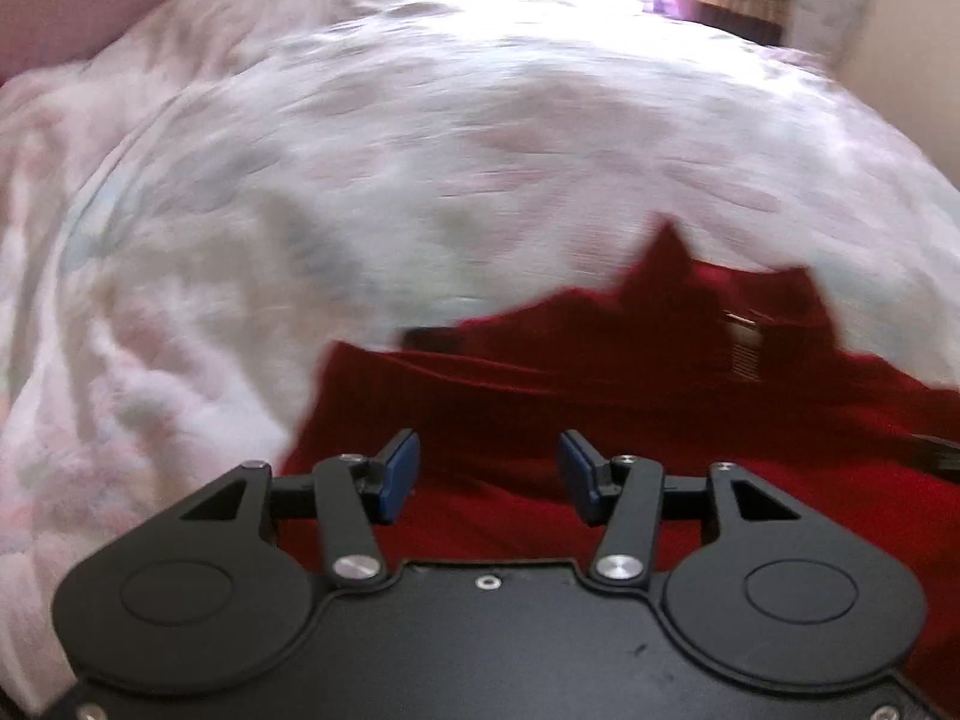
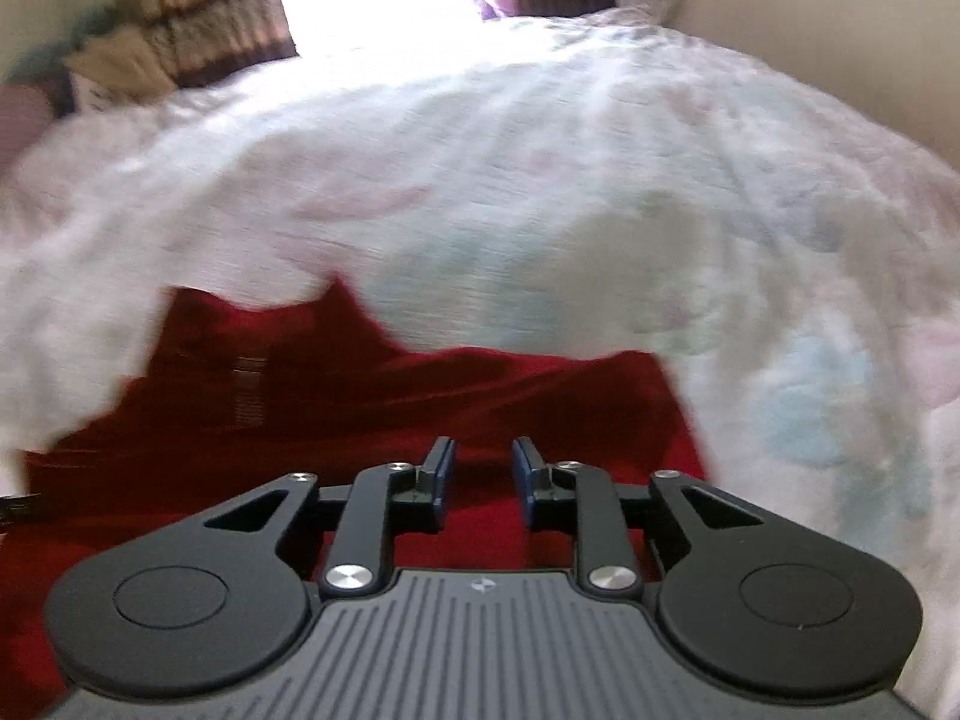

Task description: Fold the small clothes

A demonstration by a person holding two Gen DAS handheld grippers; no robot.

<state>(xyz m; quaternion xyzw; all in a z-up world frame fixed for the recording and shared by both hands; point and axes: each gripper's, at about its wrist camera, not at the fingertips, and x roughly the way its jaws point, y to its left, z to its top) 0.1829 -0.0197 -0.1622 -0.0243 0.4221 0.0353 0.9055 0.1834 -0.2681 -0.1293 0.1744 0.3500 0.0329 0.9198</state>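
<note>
- One red garment (image 1: pixel 630 420) lies spread on the pale floral bedspread (image 1: pixel 360 180), its long axis running roughly left to right across both views; the motion blur makes its exact outline hard to read.
- A small woven label (image 2: pixel 249 387) shows near the garment's far edge.
- The left gripper (image 1: pixel 487 477) hovers over the near part of the cloth, jaws wide apart, holding nothing.
- The right gripper (image 2: pixel 480 474) is parted more narrowly, also empty, over the garment's right portion.
- Patterned curtains (image 2: pixel 198 18) hang beyond the bed.

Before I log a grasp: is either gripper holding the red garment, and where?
Nothing is held. The left gripper and right gripper are both open above the red garment.
</note>
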